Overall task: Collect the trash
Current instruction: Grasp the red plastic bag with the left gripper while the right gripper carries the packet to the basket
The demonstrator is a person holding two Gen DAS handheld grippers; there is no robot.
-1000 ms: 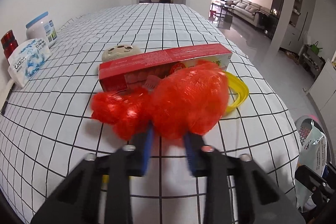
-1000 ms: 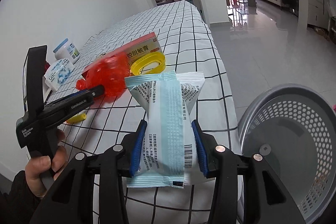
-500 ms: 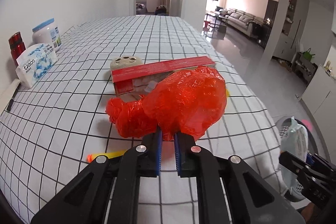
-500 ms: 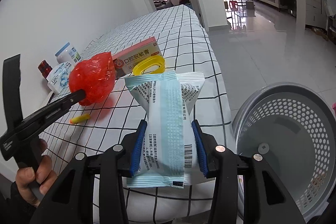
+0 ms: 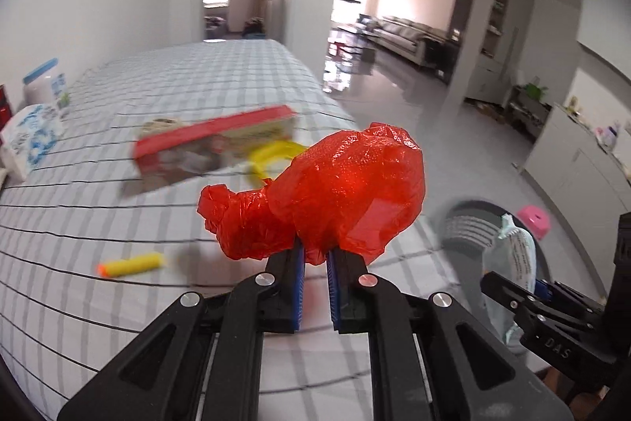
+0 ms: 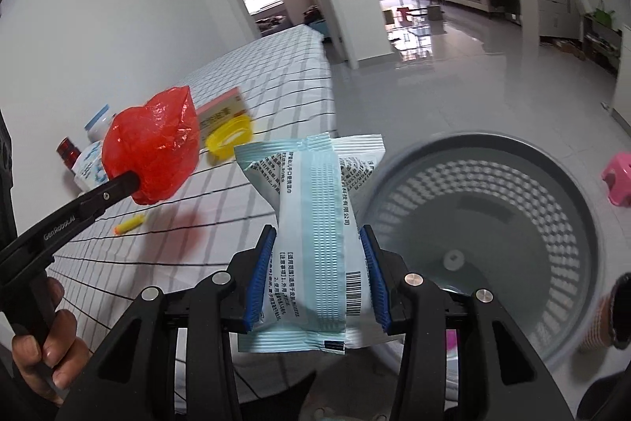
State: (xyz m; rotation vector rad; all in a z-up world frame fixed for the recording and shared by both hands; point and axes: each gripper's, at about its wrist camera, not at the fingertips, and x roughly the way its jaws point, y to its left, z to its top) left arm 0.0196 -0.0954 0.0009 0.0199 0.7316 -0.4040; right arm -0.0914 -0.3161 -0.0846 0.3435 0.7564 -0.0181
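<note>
My left gripper (image 5: 314,255) is shut on a crumpled red plastic bag (image 5: 339,196) and holds it up above the checked table (image 5: 118,302), near the table's right edge. The bag also shows in the right wrist view (image 6: 154,145). My right gripper (image 6: 319,247) is shut on a pale blue wipes packet (image 6: 315,223), held beside the rim of a grey perforated bin (image 6: 493,243) on the floor. The bin (image 5: 469,227) and the packet (image 5: 516,255) appear low right in the left wrist view.
On the table lie a red box (image 5: 213,148), a yellow ring (image 5: 272,156), a yellow foam dart (image 5: 130,263), a beige disc (image 5: 161,123), a tissue pack (image 5: 27,141) and a white jar (image 5: 43,85). A pink stool (image 6: 619,180) stands on the floor.
My left gripper shut on the red bag, lifted it off the table and carried it right toward the bin. My right gripper moved the packet closer to the bin.
</note>
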